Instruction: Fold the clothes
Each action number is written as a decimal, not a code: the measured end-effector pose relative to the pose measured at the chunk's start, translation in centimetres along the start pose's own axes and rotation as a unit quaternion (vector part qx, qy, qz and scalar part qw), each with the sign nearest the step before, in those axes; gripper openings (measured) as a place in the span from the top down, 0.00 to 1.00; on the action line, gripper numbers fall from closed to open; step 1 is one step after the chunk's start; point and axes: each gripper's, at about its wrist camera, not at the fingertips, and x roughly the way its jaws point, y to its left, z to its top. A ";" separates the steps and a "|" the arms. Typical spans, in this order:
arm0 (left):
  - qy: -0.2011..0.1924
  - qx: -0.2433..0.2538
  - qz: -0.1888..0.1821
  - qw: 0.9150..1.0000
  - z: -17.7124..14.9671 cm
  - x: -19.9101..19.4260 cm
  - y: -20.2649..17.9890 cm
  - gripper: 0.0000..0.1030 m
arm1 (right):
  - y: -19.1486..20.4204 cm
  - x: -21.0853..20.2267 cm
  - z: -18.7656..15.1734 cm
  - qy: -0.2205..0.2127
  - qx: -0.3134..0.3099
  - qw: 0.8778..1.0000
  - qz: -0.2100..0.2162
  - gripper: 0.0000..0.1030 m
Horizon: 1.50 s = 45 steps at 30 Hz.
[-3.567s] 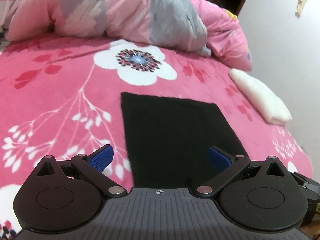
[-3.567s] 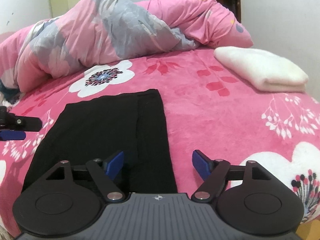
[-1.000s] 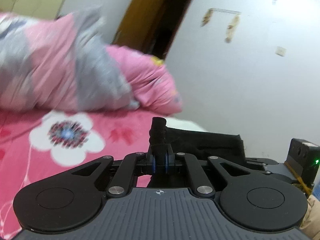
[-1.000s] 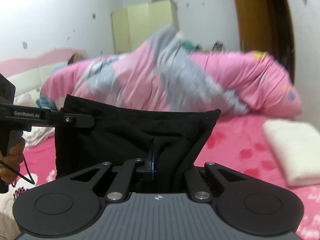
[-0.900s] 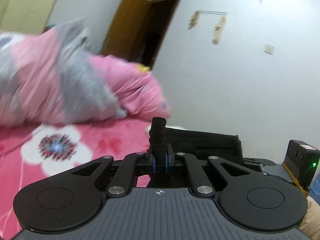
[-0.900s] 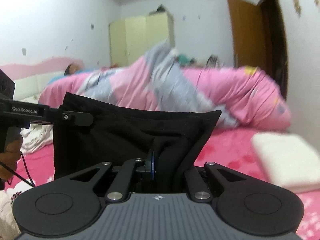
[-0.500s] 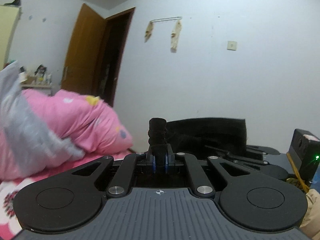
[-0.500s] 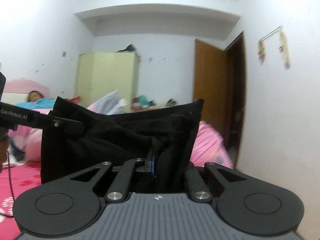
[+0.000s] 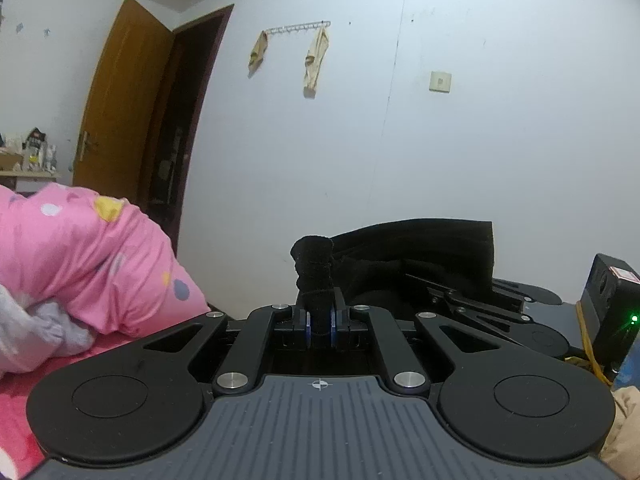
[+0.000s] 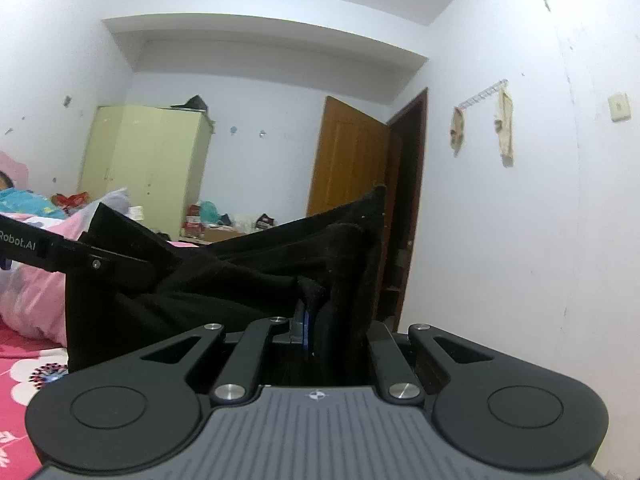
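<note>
While the pink quilt (image 9: pixel 80 256) lies low to the left of both claws, the black garment (image 10: pixel 248 276) hangs stretched in the air between them; the left claw (image 9: pixel 319 326) pinches a bunched corner between its blue pads (image 9: pixel 308 327), and the right claw (image 10: pixel 316 332) is clamped on the opposite edge

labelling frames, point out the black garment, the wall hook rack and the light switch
black garment (image 10: pixel 248 280), right wrist view, middle of the cloth
wall hook rack (image 9: pixel 298 28), left wrist view, its bar
light switch (image 9: pixel 440 81), left wrist view, plate centre
</note>
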 end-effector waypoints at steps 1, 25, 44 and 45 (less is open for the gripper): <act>0.002 -0.001 -0.001 1.000 -0.1 0.8 0.1 0.94 | -0.4 0.5 -0.3 0.000 0.003 1.000 -0.001 0.94; 0.041 -0.059 0.051 0.996 -3.6 14.7 11.1 0.94 | -2.9 18.8 -7.0 0.068 -0.010 0.997 0.024 0.94; 0.128 -0.166 0.123 0.970 -11.5 23.3 24.1 0.94 | -0.5 35.0 -16.3 0.222 -0.047 0.969 0.093 0.93; 0.133 -0.173 0.120 0.968 -12.0 23.7 24.5 0.94 | -0.7 35.4 -16.8 0.232 -0.042 0.967 0.096 0.93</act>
